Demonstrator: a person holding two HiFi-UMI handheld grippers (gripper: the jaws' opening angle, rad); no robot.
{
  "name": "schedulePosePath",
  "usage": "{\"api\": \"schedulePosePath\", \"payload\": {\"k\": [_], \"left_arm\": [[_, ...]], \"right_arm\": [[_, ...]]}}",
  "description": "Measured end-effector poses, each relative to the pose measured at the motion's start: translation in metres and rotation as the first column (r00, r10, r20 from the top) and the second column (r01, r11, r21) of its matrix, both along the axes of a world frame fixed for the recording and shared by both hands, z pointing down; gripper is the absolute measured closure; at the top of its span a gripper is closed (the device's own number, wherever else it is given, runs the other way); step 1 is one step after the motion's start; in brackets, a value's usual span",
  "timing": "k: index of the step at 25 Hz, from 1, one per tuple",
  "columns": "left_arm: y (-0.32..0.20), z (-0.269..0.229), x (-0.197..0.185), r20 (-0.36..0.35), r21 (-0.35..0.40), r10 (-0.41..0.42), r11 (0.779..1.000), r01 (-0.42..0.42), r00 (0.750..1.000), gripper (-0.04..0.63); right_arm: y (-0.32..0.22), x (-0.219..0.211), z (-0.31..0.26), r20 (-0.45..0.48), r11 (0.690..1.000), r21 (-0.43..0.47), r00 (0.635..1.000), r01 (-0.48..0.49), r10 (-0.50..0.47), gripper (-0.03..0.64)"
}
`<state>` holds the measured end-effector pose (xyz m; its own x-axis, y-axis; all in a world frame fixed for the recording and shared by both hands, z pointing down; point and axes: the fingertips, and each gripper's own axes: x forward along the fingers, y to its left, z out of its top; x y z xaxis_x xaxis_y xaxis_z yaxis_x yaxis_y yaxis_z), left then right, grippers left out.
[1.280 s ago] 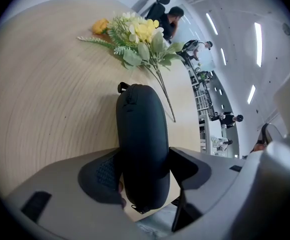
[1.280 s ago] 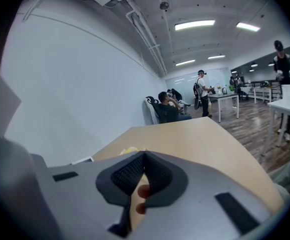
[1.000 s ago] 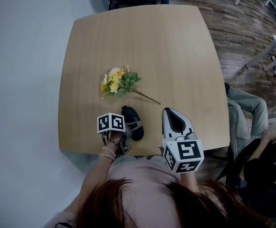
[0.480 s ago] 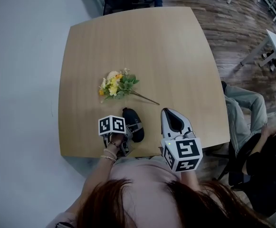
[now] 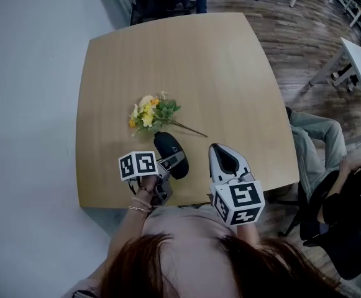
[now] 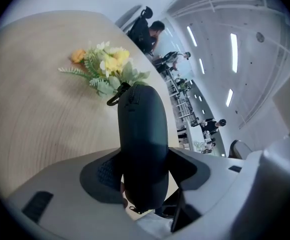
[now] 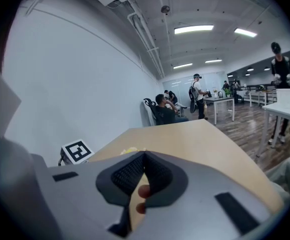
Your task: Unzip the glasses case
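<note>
The black zipped glasses case (image 5: pixel 169 152) sits near the table's front edge, and my left gripper (image 5: pixel 165 164) is shut on its near end. In the left gripper view the case (image 6: pixel 140 129) fills the space between the jaws. Its far end, with a small zipper loop (image 6: pixel 114 98), points at the flowers. My right gripper (image 5: pixel 222 153) hovers to the right of the case, apart from it. In the right gripper view its pads (image 7: pixel 135 171) meet at the tips with nothing between them.
A bunch of yellow artificial flowers (image 5: pixel 150 112) lies just beyond the case on the wooden table (image 5: pixel 217 73). A seated person's legs (image 5: pixel 310 148) are off the table's right edge. People and chairs stand past the far edge (image 7: pixel 167 109).
My left gripper has shifted a little left and turned the case, so its far end now reaches closer to the flowers. The right gripper has barely moved.
</note>
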<state>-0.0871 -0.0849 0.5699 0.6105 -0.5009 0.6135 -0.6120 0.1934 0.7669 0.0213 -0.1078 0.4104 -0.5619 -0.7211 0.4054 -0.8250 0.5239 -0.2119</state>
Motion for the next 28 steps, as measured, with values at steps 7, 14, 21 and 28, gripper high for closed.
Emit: {"api": "schedulePosePath", "payload": {"k": [7, 14, 21, 28], "left_arm": [[-0.021, -0.048, -0.006, -0.011, 0.147, -0.033, 0.989, 0.034, 0.999, 0.324], [-0.036, -0.099, -0.014, -0.058, 0.287, -0.072, 0.954, 0.086, 0.996, 0.324], [-0.048, -0.164, -0.02, -0.132, 0.449, -0.112, 0.879, 0.161, 0.985, 0.324], [-0.05, -0.215, -0.019, -0.202, 0.563, -0.127, 0.796, 0.222, 0.971, 0.324]], "right_arm": [[0.007, -0.004, -0.006, 0.017, 1.0, 0.017, 1.0, 0.006, -0.006, 0.601], [0.013, -0.014, -0.016, 0.062, 0.999, 0.036, 0.997, 0.032, -0.034, 0.601], [0.02, -0.027, -0.02, 0.097, 0.996, 0.04, 0.992, 0.082, -0.085, 0.601], [0.03, -0.042, -0.023, 0.119, 0.985, 0.064, 0.979, 0.16, -0.167, 0.6]]}}
